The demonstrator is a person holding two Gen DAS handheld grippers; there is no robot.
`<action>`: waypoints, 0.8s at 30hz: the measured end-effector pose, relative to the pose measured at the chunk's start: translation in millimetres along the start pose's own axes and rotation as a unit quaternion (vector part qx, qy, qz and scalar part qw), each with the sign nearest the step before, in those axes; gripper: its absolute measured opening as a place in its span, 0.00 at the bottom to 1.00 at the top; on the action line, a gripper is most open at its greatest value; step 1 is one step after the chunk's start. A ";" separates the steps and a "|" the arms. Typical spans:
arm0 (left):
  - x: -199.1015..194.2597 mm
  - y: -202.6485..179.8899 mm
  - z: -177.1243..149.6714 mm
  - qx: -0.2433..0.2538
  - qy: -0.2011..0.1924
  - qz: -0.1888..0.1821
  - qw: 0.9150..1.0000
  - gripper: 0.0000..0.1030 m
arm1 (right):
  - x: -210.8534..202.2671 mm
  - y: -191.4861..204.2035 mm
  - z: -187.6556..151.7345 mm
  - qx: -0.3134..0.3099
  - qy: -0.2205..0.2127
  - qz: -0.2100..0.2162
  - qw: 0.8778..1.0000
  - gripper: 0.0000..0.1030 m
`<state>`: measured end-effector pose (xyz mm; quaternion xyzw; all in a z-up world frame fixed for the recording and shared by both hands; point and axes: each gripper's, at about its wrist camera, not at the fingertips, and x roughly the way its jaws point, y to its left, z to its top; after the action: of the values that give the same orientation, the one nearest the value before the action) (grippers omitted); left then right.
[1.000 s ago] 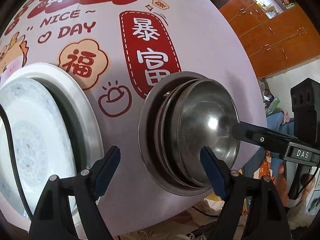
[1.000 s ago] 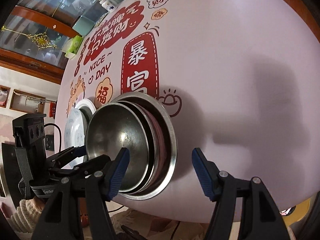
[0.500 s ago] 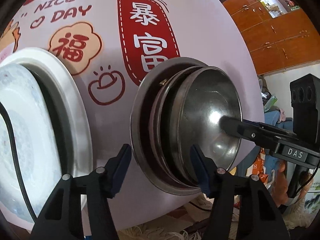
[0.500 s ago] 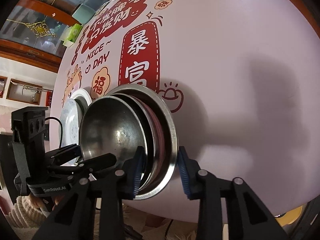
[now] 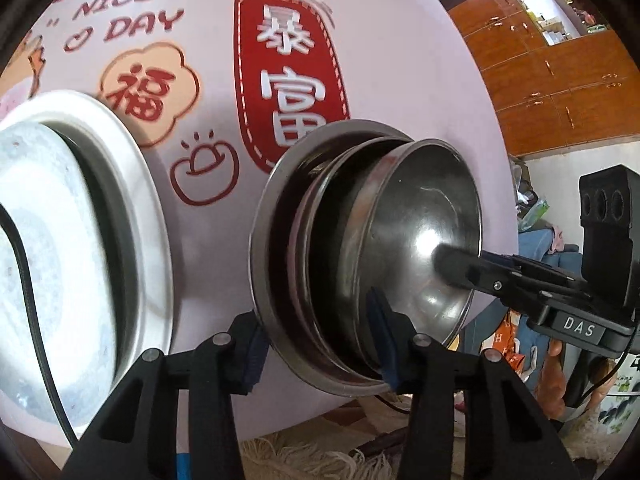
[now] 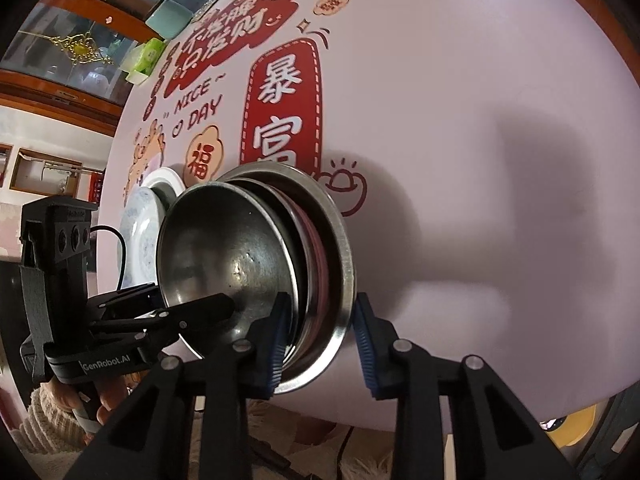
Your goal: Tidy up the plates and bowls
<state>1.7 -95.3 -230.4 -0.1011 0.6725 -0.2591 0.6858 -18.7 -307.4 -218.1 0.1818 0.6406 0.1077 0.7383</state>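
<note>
1. The stack of steel dishes [image 5: 352, 264] sits at the near edge of the printed tablecloth [image 5: 400, 60], a wide steel plate [image 5: 268, 248] at the bottom and a steel bowl [image 5: 424, 232] on top. In the left wrist view it fills the centre, and the white patterned plate [image 5: 52, 248] lies apart at 9 o'clock.

2. The left gripper [image 5: 316, 344] has just been closing. Its jaws now straddle the near rim of the stack, one pad outside the wide plate and the other inside the nested dishes, seemingly clamped there.

3. The right gripper [image 6: 320, 336] has likewise been closing and stands pinched across the stack's rim on the opposite side, one blue pad inside and one under the wide plate's lip.

4. Judged step: secure a two-sided hold, then lift the stack as one. It would go best with both grips firm before rising, both hands lifting together and level, and slowly, since nested steel slides easily.

5. Both grippers point steeply down over the table edge from the near side. A hand [image 6: 80, 404] in a knit sleeve [image 6: 48, 420] holds the left one at 8 o'clock in the right wrist view.
</note>
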 end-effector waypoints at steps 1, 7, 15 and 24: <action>-5.3 -1.7 0.2 0.001 -0.006 0.002 1.000 0.43 | -3.7 3.1 0.4 -0.004 -0.004 0.001 1.000 0.30; -52.4 -10.8 -0.9 0.006 -0.053 0.015 0.998 0.43 | -35.3 33.8 6.7 -0.039 -0.034 0.005 0.999 0.30; -136.5 9.1 -18.5 -0.015 -0.140 0.036 0.989 0.43 | -59.0 108.7 25.6 -0.114 -0.065 0.022 0.991 0.30; -188.6 90.2 -53.6 -0.080 -0.184 0.084 0.976 0.43 | -7.7 198.5 28.8 -0.190 -0.047 0.034 0.980 0.30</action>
<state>-23.5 84.9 -114.3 -0.1444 0.5594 -0.1230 0.8069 23.1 -133.3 -127.2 0.0648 0.5664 0.2435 0.7847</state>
